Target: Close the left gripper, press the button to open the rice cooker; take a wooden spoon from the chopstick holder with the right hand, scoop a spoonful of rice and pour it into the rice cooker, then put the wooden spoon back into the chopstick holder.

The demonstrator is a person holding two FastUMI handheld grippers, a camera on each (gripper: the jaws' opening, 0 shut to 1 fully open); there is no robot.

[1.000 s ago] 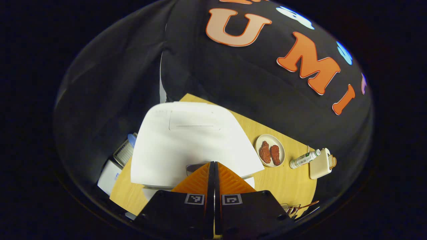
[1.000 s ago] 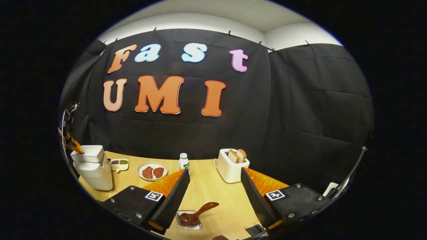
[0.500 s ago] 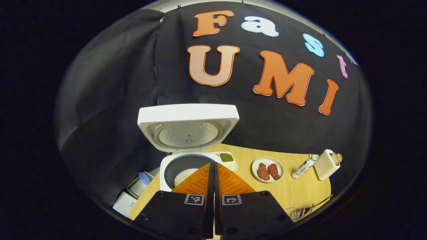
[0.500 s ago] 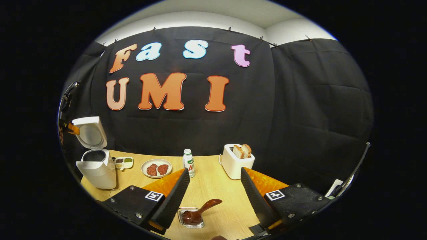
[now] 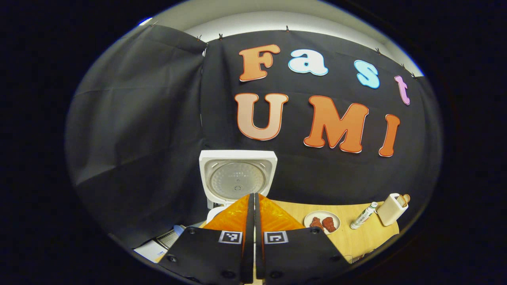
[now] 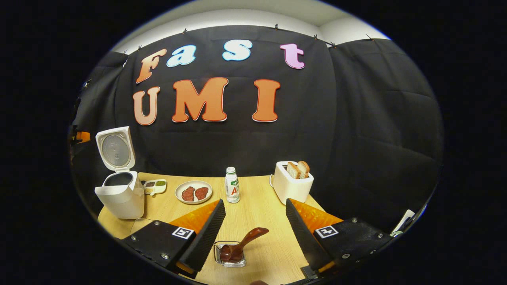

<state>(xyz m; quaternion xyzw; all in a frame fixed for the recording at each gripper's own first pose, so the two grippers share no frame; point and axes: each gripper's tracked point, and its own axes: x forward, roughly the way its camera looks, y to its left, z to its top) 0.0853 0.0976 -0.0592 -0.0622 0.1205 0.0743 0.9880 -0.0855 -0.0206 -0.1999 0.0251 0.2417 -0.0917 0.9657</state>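
Right gripper (image 6: 255,217) I'm carrying wide open and empty, its two fingers spread to either side of the wooden spoon (image 6: 241,244), which sits just ahead and below them. That spread makes sense to me: the next job is a grab, and the gap is already framed around the handle. The spoon stands tilted in the chopstick holder (image 6: 230,255), bowl down inside the wire basket and handle leaning up toward the right, so the handle is the part offered for a pinch.

Left gripper (image 5: 253,211) I'm holding with its fingers pressed flat together and nothing between them, the closed shape that suits poking a button rather than gripping.

Farther out on the table (image 6: 253,209), the rice cooker (image 6: 121,196) stands at the left end with its lid (image 6: 115,149) swung upright, so I judge the button step done and the pot ready to receive rice. Just beside it is a small sectioned dish (image 6: 155,186); whether that is the rice source I can't tell. Beyond stand a plate of meat (image 6: 194,192), a bottle (image 6: 232,190) and a toaster (image 6: 292,186).
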